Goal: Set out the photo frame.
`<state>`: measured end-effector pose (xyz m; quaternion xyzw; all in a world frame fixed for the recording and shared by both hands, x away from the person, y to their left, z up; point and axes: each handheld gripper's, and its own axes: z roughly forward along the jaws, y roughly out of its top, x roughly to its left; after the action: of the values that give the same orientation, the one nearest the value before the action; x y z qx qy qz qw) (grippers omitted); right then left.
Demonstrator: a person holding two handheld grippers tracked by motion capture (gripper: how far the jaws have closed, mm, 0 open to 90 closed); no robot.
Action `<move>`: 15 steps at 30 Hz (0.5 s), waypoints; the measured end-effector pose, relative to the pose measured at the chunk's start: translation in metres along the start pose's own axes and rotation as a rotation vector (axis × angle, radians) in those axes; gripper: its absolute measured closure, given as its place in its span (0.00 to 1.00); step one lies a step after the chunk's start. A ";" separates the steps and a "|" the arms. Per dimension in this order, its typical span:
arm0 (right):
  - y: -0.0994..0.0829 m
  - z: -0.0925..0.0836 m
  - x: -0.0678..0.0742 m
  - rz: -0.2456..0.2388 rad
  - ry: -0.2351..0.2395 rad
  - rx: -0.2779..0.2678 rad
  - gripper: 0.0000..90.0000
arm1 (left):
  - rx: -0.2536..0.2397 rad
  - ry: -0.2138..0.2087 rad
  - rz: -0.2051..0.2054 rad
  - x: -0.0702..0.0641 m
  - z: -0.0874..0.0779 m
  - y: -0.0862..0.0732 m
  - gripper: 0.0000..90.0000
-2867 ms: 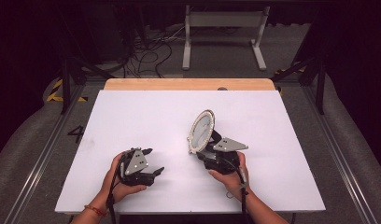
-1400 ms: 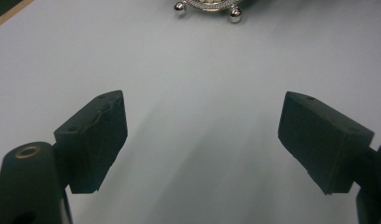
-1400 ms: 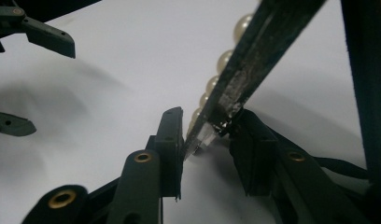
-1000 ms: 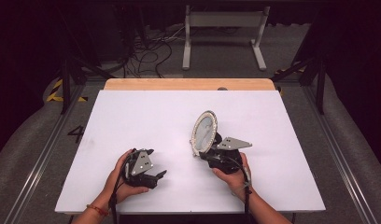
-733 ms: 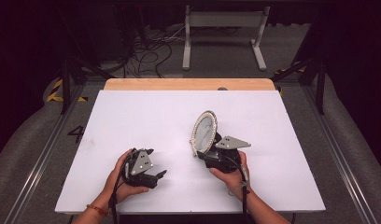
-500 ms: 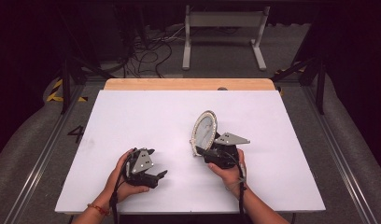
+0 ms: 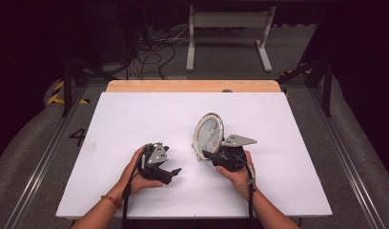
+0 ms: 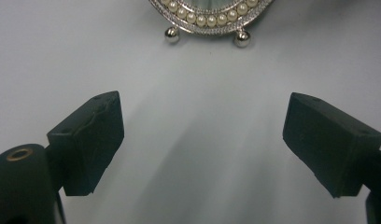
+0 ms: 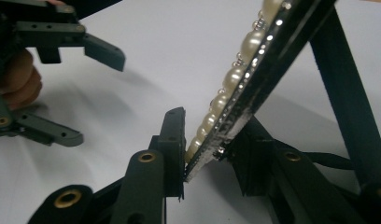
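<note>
High view first: I have the oval pearl-trimmed picture frame (image 7: pixel 208 135) standing near the middle of the white table (image 7: pixel 135 114), and my right gripper (image 7: pixel 209 155) is at its lower edge on the side nearest me. My left gripper (image 7: pixel 175 171) sits well apart to the left, low over the tabletop, pointed toward the frame.

Right gripper view tells me what the grip is worth. The jaws are closed on the frame's rim, one pad against the pearl border (image 9: pixel 235 70) on the front and the other behind the back panel, and the frame leans away up to the right. Its black easel leg (image 9: pixel 347 88) runs down behind it toward the table. The bite looks shallow to me, right at the bottom edge, so I would move slowly and avoid any twist of the wrist that could lever the frame out.

Left gripper view shows that gripper's jaws spread wide with nothing between them, and the frame's two little ball feet (image 8: pixel 242 39) ahead, resting on the table.

My judgement is that the step is setting the frame upright on its feet and leg. To do it well I would keep the squeeze steady, see that both feet and the leg's tip bear on the table, and only then ease the right jaws apart. The left gripper can wait close by to steady the rim if it wobbles.
</note>
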<state>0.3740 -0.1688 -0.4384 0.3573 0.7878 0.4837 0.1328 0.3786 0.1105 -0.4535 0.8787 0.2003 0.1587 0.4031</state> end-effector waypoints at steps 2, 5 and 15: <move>0.001 0.000 0.000 -0.003 0.004 0.008 0.76 | -0.007 -0.006 -0.004 0.005 0.007 0.005 0.16; 0.001 -0.001 -0.002 -0.007 0.009 0.013 0.76 | -0.037 -0.010 -0.014 0.013 0.016 0.014 0.16; 0.002 -0.011 -0.011 -0.030 0.051 0.044 0.80 | -0.084 -0.098 -0.048 0.030 0.040 0.031 0.16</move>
<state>0.3769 -0.1834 -0.4330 0.3361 0.8066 0.4732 0.1120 0.4293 0.0809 -0.4514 0.8626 0.1945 0.1140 0.4528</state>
